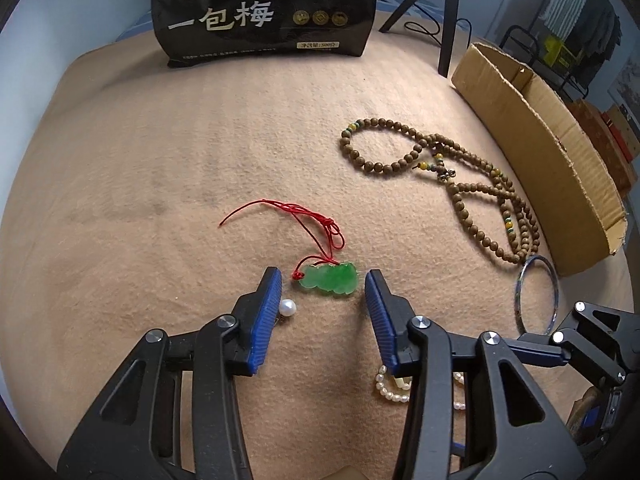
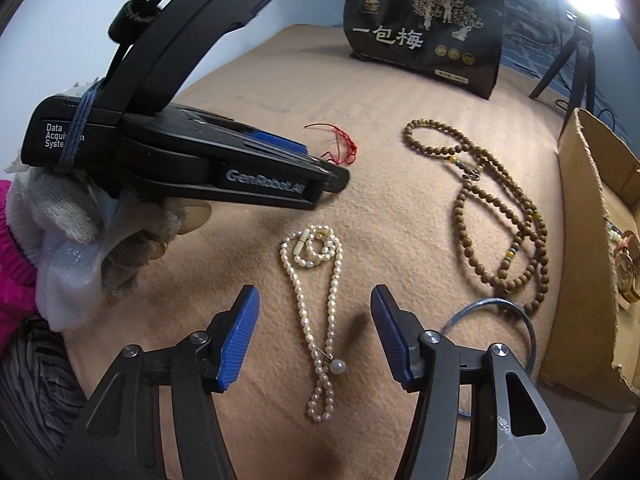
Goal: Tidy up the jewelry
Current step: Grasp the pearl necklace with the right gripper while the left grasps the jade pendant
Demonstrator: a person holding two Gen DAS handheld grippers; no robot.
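A green jade pendant on a red cord lies on the tan blanket, just ahead of and between the tips of my open left gripper. A single pearl sits by its left finger. A pearl necklace lies between the fingers of my open right gripper, which hovers over it; part of the necklace shows in the left wrist view. A brown wooden bead necklace lies to the right. A thin blue bangle lies near the box.
An open cardboard box stands at the right edge, with gold-coloured items inside. A black snack bag stands at the back. A tripod stands behind. The left gripper body crosses the right wrist view.
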